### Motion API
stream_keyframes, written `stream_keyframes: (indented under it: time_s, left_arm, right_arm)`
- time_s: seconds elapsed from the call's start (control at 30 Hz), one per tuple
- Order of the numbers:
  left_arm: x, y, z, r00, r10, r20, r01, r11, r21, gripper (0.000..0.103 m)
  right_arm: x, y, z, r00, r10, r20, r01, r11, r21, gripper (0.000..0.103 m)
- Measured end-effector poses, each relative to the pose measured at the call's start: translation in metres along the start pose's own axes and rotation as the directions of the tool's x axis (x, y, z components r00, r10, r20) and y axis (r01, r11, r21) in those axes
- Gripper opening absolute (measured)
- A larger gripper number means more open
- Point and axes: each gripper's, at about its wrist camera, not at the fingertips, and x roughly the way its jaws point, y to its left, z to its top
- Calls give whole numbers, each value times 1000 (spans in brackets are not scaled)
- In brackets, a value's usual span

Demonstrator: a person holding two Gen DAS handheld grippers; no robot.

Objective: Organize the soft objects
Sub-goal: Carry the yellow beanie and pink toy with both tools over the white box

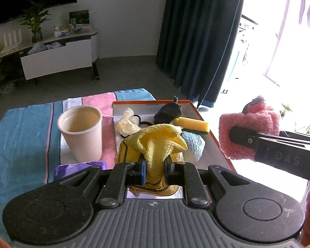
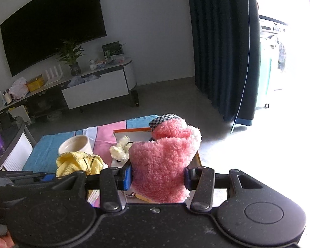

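The left gripper (image 1: 154, 170) has its jaws pinched tight on a bunched neck of the yellow knit cloth (image 1: 158, 142), and the right gripper (image 2: 158, 177) has its jaws set wider, pads pressed into both flanks of the pink fleece toy (image 2: 165, 161); both loads hang clear above the orange-rimmed tray (image 1: 198, 111). The cloth is gripped only at a narrow gathered part, with loose folds billowing above the pads and a tail dangling below, so that tail could drag through the tray and snag or sweep what lies there. The pink toy is squashy and bulges out past the pads, so I judge the hold shallow: a slight easing of the jaws or a quick swing could let it slide out and fall past the tray's right rim to the floor. Inside the tray, the pale blue knit piece (image 1: 193, 144) lies just under the cloth, with the yellow sponge (image 1: 191, 124), a dark grey soft lump (image 1: 168, 112) and a cream glove-like bundle (image 1: 127, 124) further back. Just left of the tray stands the white cup (image 1: 80, 132) on the striped towel (image 1: 24, 136); a leftward swing of the cloth could tip it, since it looks light and empty. The two grippers are also close together over the tray and could knock each other.
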Motion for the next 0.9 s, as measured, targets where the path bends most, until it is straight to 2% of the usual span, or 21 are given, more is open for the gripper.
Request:
stream_keyframes:
  time_s: [0.9]
  left_arm:
    - [43,-29,-9,996,-9,-85,12,999,33,18]
  right_arm:
    - [43,-23,2,998,-6,-62,8,1000,28,57]
